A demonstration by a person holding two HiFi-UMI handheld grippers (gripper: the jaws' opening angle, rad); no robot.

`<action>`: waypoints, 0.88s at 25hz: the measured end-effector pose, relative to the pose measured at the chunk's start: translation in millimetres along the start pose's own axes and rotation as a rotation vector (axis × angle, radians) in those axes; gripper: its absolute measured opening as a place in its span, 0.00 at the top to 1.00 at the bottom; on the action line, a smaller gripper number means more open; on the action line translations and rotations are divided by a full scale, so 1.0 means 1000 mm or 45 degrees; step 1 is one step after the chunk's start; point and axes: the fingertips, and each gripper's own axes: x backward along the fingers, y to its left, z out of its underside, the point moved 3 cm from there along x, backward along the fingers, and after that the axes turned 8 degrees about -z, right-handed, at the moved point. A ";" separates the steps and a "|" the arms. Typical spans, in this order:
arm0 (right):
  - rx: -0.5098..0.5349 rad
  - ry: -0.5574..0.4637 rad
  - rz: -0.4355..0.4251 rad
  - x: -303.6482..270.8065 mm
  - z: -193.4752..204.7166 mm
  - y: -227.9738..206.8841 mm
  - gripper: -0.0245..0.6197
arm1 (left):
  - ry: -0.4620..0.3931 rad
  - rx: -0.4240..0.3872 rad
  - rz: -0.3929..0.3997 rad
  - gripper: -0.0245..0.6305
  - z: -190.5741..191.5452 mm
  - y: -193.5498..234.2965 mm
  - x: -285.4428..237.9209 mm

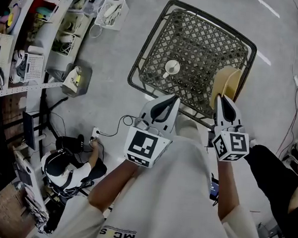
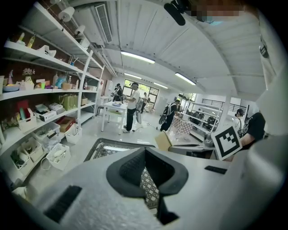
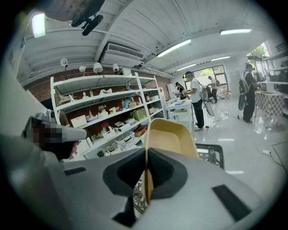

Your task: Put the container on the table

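Observation:
A tan plastic container [image 1: 225, 84] hangs tilted on its side over the right edge of a black lattice table [image 1: 160, 35]. My right gripper [image 1: 219, 98] is shut on its rim. In the right gripper view the container's wall [image 3: 170, 137] runs straight between the closed jaws of the right gripper [image 3: 146, 150]. My left gripper [image 1: 175, 99] hovers over the table's near edge, shut with nothing in it. The left gripper view shows the left gripper [image 2: 145, 152] with jaws together, the lattice table [image 2: 104, 151] below, and the container [image 2: 163, 140] off to the right.
A small white round object [image 1: 172, 67] lies on the lattice. Shelves with bins [image 1: 38, 27] line the left, with a white basket [image 1: 111, 11] on the floor. One person sits low at the left [image 1: 64, 168], another at the right [image 1: 282, 173]. Cables cross the floor.

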 end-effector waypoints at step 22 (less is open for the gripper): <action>0.083 0.449 -0.027 -0.115 0.146 -0.023 0.92 | 0.078 0.018 -0.001 0.93 0.015 0.009 -0.009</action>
